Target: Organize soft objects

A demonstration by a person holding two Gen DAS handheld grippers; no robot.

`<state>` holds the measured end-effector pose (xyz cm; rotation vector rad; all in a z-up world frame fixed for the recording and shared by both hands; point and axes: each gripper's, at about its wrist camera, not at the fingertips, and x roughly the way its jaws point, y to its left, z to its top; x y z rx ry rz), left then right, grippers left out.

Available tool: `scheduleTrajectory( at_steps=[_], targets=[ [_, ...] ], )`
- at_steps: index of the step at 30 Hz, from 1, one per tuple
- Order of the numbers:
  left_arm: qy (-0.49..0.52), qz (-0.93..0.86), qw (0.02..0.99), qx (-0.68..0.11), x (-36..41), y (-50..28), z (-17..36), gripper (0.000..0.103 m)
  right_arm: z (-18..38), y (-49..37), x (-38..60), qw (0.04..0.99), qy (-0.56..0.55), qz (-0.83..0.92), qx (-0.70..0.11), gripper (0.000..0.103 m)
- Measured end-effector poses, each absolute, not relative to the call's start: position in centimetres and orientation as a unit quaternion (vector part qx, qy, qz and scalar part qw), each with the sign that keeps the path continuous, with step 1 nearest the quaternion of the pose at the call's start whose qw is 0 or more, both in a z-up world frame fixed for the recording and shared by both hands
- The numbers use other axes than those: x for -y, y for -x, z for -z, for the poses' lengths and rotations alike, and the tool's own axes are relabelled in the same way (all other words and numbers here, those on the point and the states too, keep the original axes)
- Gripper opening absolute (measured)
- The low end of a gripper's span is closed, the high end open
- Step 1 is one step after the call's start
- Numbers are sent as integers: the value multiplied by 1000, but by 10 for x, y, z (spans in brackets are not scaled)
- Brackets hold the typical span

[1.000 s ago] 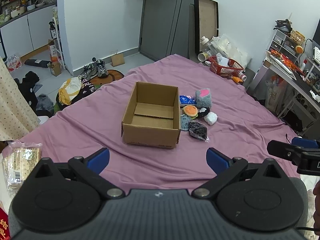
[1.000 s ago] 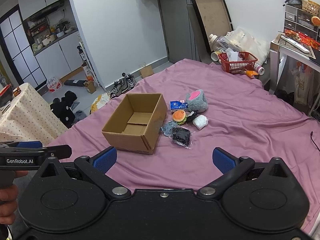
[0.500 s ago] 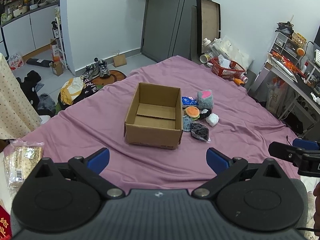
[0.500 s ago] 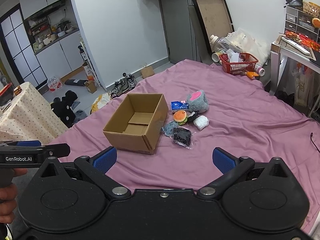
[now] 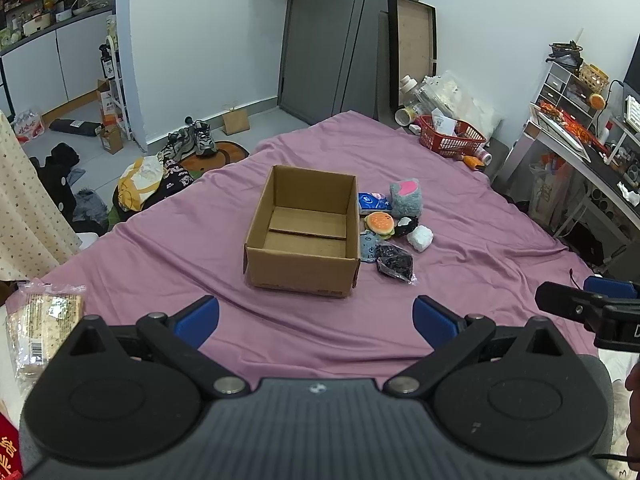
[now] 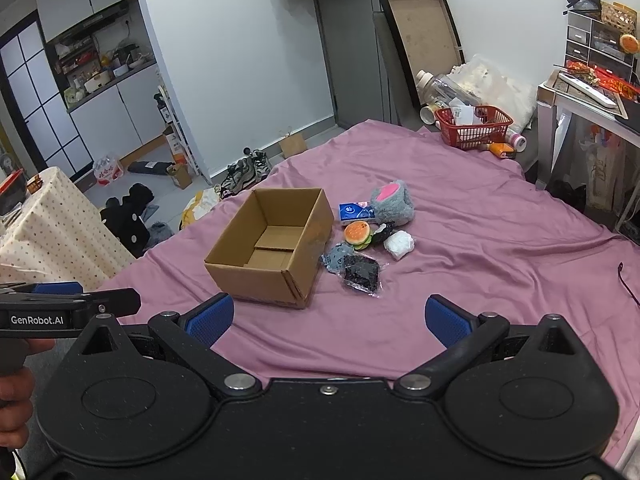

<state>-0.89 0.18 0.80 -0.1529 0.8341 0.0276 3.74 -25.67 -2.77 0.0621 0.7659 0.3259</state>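
Both my left claw (image 5: pixel 316 316) and right claw (image 6: pixel 329 317) spread empty above the bed (image 5: pixel 460 276); soft toys (image 6: pixel 370 240) lie beside the empty cardboard box (image 6: pixel 272 252), so I should approach low and pinch gently.

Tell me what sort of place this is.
Likely a small lived-in flat: a bed under a purple sheet, kitchen cabinets through the doorway, shoes on the floor by the door.

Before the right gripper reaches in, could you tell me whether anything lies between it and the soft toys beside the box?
Nothing visible does. Only bare purple bedsheet lies between the open right gripper and the soft toys. The cardboard box sits to their left, out of that path.
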Motion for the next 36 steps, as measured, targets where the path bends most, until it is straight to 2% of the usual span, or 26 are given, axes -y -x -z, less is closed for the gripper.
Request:
scheduleTrajectory(
  at_steps=[36],
  targets=[
    [67,-10,914,-400,24,-1,-8,102,38,-49,275,913,-44,-176,-366,103]
  ],
)
